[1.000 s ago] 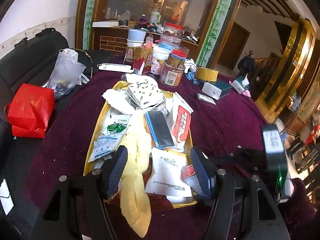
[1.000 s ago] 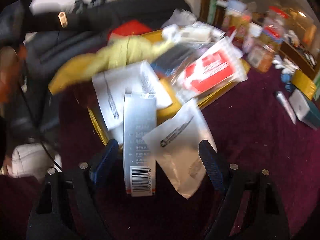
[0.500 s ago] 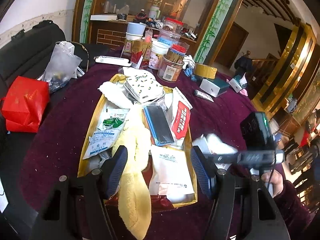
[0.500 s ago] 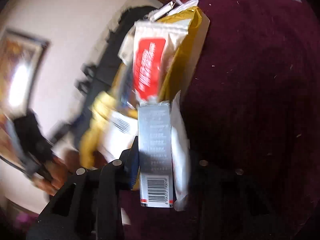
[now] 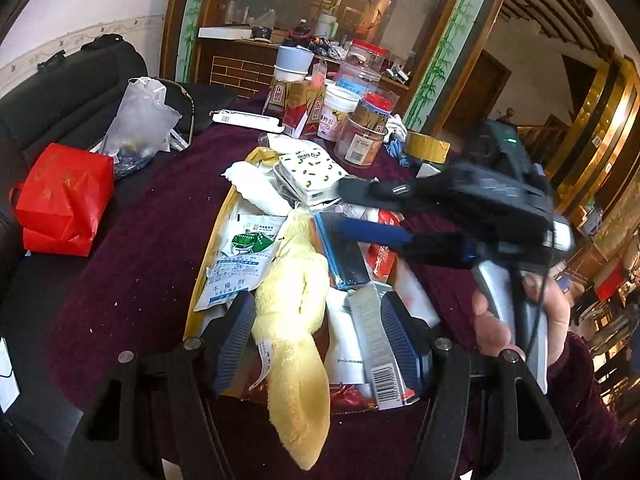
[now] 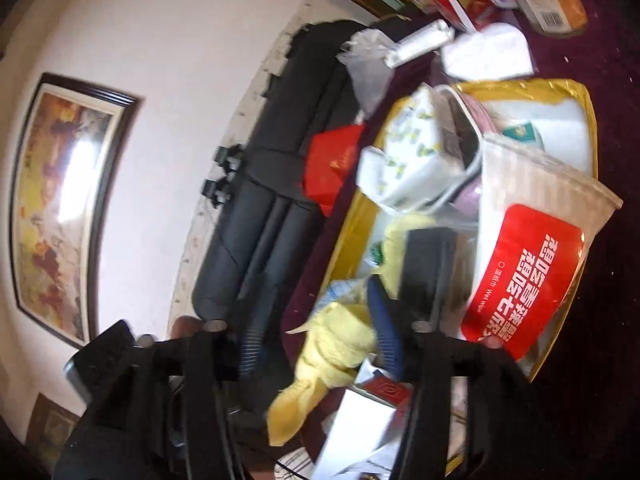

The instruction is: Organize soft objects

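Now the yellow towel (image 5: 294, 320) hangs over the gold tray's (image 5: 208, 256) near edge, so I straddle it with the left gripper (image 5: 316, 336), jaws apart. Right gripper (image 5: 370, 212), jaws just reopening, empty, crosses the tray's middle.

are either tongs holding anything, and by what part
Nothing is held. The right tongs have just been opening, empty; the left tongs stand open around the yellow towel.

White wall (image 5: 100, 4) at far left. Black sofa (image 5: 72, 80) beneath it. Framed painting (image 6: 68, 204) hangs there. Bench (image 5: 152, 232) has maroon cloth. Bamboo-painted frame (image 5: 452, 44) beyond.
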Motion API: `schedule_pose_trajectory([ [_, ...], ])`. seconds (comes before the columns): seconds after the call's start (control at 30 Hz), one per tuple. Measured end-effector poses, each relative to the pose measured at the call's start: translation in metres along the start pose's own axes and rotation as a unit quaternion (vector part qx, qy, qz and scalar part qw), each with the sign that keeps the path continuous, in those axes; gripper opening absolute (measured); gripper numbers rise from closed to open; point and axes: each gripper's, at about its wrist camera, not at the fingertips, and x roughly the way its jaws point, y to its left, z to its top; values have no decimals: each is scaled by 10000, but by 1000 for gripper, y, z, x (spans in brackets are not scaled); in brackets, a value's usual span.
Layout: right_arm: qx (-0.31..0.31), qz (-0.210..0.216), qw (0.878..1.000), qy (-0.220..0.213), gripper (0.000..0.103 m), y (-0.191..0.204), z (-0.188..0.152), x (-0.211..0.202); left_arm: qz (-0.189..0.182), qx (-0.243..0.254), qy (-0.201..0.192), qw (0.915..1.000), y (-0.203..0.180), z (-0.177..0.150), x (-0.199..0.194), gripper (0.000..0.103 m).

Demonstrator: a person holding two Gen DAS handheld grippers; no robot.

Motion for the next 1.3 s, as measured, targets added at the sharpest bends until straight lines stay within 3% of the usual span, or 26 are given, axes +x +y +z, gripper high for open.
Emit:
schedule_pose_trajectory([
  [0.13, -240, 284, 9972, -655, 61, 1, -14, -55, -17, 100, -38, 9999, -7, 2, -1, 66],
  [0.17, -330, 253, 9957, -832, 69, -2, -21, -75, -37, 142, -42, 9999, -10, 2, -1, 66],
  [0.2, -403, 157, 9941, -992, 76, -3, -26, -92, -63, 210, -47, 9997, -16, 2, 0, 66],
  [0.37, -557, -728, 9852, -1447, 76, -26, -61, -170, -144, 663, -33, 9977, -55, -5, 6, 66],
  [0.47, -348, -1326, 9727, -1872, 76, -59, -89, -217, -67, 1065, -64, 9943, -88, -13, 11, 66],
  [0.6, 131, -1074, 9630, -2468, 76, -96, -117, -260, 283, 1323, -250, 9905, -120, -18, 16, 75],
  [0.73, 244, -828, 9636, -2530, 76, -103, -108, -261, 655, 1215, -275, 9900, -129, -18, 21, 79],
  [0.83, 56, -1073, 9685, -2246, 76, -97, -105, -244, 1082, 1070, -510, 9870, -128, -19, 18, 80],
  [0.97, -666, -1289, 9699, -1957, 76, -71, -115, -228, 1557, 771, -838, 9812, -118, -19, 11, 80],
  [1.1, -1389, -1398, 9632, -1830, 76, -32, -131, -208, 1676, 486, -1048, 9791, -108, -17, 3, 80],
  [1.3, -2120, -866, 9604, -1587, 76, 10, -165, -174, 1643, 236, -1265, 9780, -96, -17, -8, 80],
])
